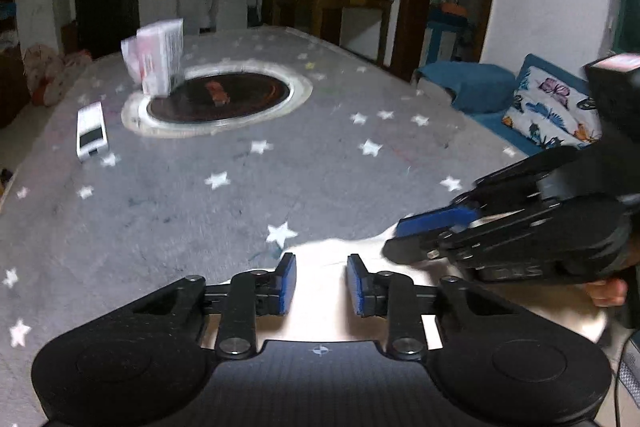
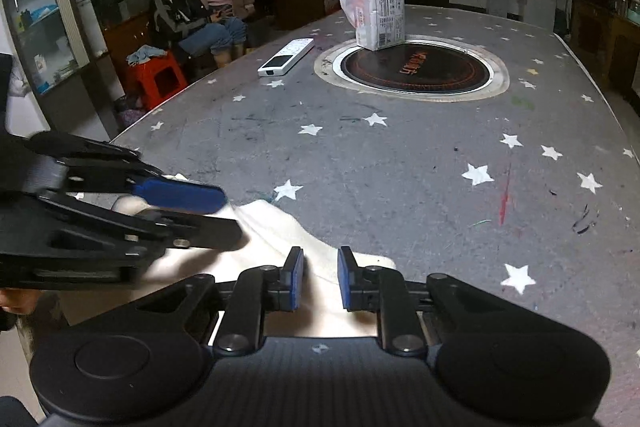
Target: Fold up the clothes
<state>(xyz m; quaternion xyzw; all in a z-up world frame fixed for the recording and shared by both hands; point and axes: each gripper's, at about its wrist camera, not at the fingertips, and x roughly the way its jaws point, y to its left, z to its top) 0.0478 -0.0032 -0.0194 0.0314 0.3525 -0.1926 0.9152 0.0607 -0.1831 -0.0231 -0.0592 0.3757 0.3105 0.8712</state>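
Observation:
A white garment (image 1: 320, 307) lies at the near edge of a grey star-patterned table (image 1: 280, 179); it also shows in the right wrist view (image 2: 276, 227). My left gripper (image 1: 321, 285) is open over the cloth, its blue pads a hand-width apart with cloth showing between them. My right gripper (image 2: 320, 279) is open too, over the cloth's right part. Each gripper shows in the other's view: the right one (image 1: 400, 235) at the cloth's far right edge, the left one (image 2: 228, 215) on the cloth's left part.
A round dark hotplate (image 2: 416, 69) is set in the table's middle. A white packet (image 2: 380, 15) stands at its far rim and a white remote (image 2: 286, 57) lies to its left. Two people (image 2: 200, 3) sit beyond the left edge. A blue sofa (image 1: 500, 95) stands to the right.

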